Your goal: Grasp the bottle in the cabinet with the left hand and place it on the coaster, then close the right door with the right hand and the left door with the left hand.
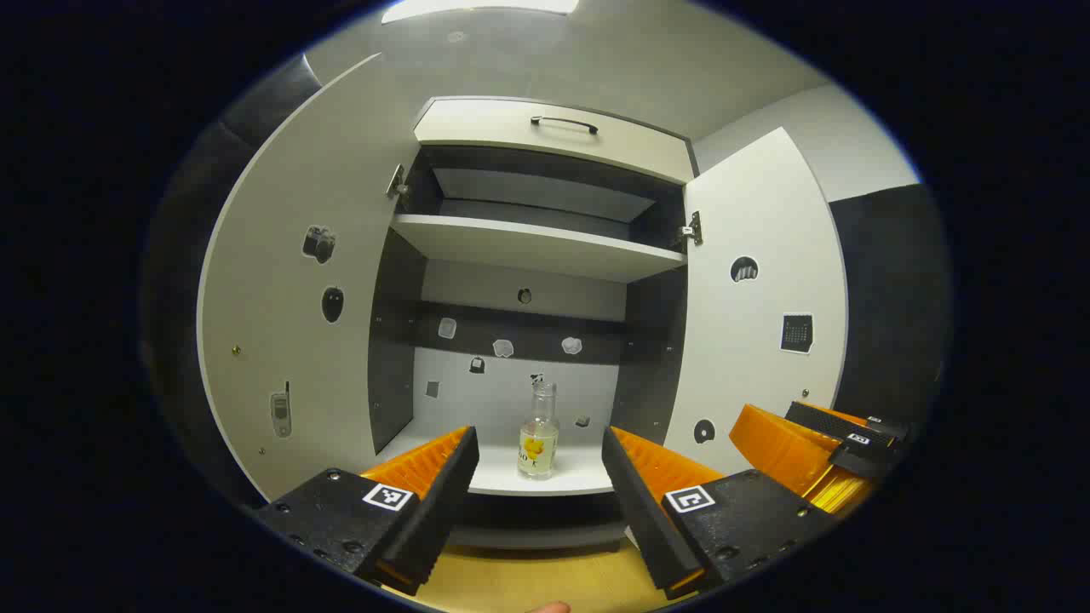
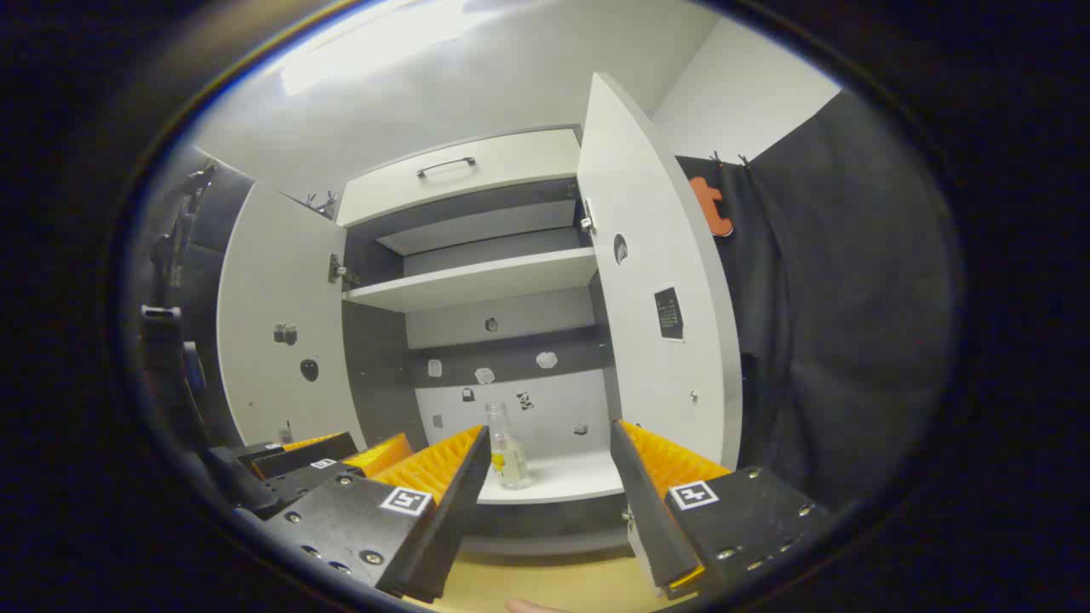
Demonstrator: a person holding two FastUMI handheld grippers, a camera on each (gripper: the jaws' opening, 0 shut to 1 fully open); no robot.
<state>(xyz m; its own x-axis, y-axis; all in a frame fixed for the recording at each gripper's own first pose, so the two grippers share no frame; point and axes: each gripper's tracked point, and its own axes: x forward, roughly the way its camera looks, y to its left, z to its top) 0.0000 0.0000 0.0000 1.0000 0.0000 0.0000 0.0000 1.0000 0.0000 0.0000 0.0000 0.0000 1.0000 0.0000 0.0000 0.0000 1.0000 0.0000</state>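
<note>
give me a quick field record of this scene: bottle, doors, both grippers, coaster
bottle: upright on the cabinet's bottom shelf, clear, uncapped, untouched
left door: open
right door: open
left gripper: fingers open, in front of the cabinet, lined up with the bottle, not touching it
right gripper: fingers open, holding nothing
coaster: cannot tell where it is
task stage: grasp not yet made

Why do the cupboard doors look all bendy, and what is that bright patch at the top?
In the left gripper view the fisheye lens bows the left door and right door outward; the bright patch is a ceiling light glaring. In the right gripper view the ceiling light smears across the top, and the bottle stays fairly sharp.
</note>
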